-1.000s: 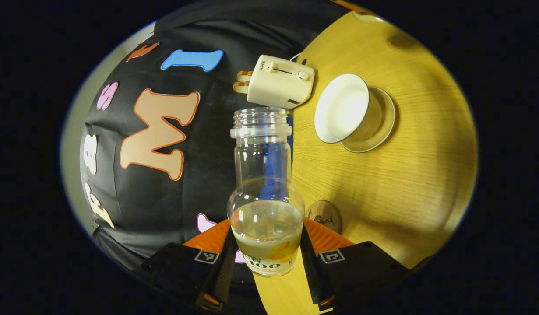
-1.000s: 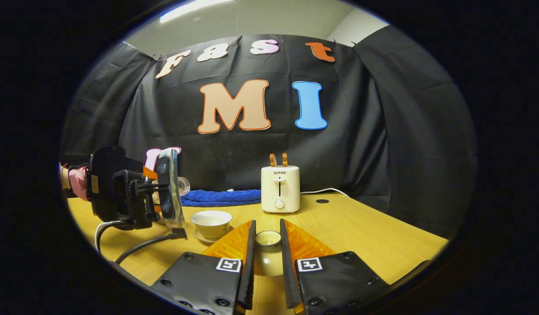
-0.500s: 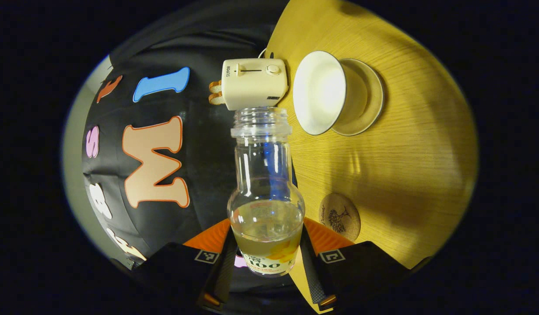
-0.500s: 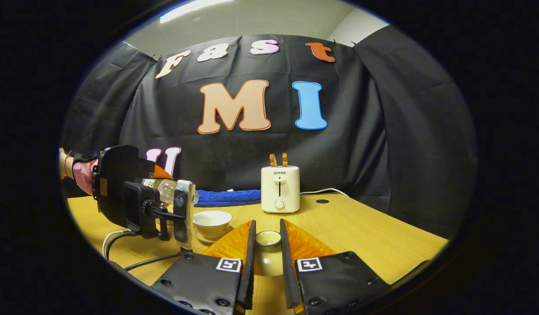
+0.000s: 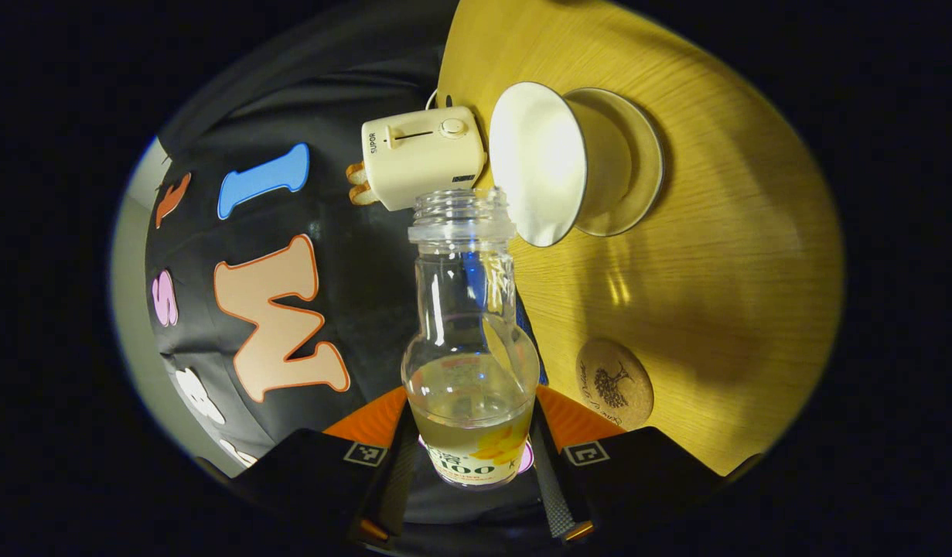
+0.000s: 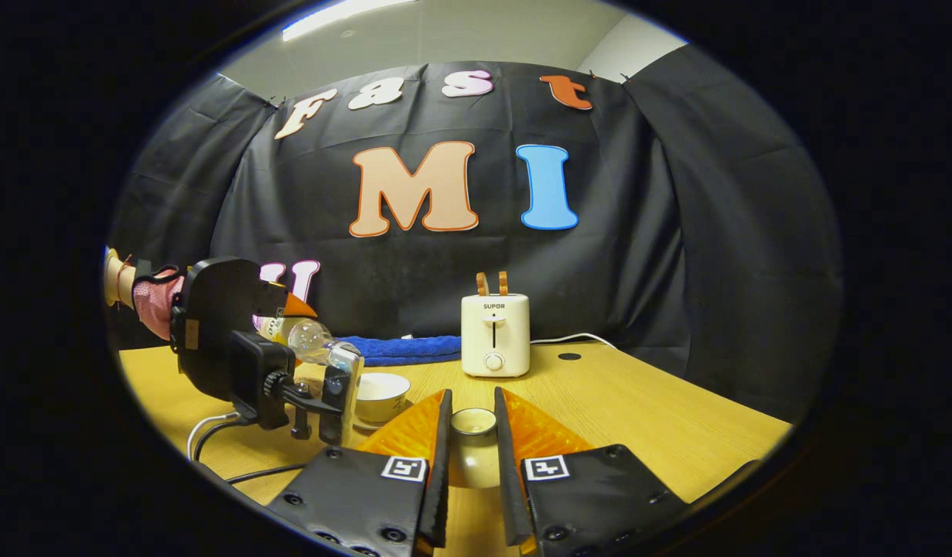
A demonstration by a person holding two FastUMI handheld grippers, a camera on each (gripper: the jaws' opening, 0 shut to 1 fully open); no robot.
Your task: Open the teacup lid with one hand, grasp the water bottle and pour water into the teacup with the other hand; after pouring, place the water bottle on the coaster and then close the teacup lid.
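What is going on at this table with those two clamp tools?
A person is making tea with two hand-held grippers. The left gripper holds an open bottle, tipped with its mouth toward the uncovered teacup on its saucer; no water is visibly running yet. The right gripper holds the lid off to the side. The coaster lies bare on the table, and a toaster stands behind.

Toaster (image 6: pixel 495 334) w/ toast, blue cloth (image 6: pixel 402 349) behind, on table (image 6: pixel 661 418).
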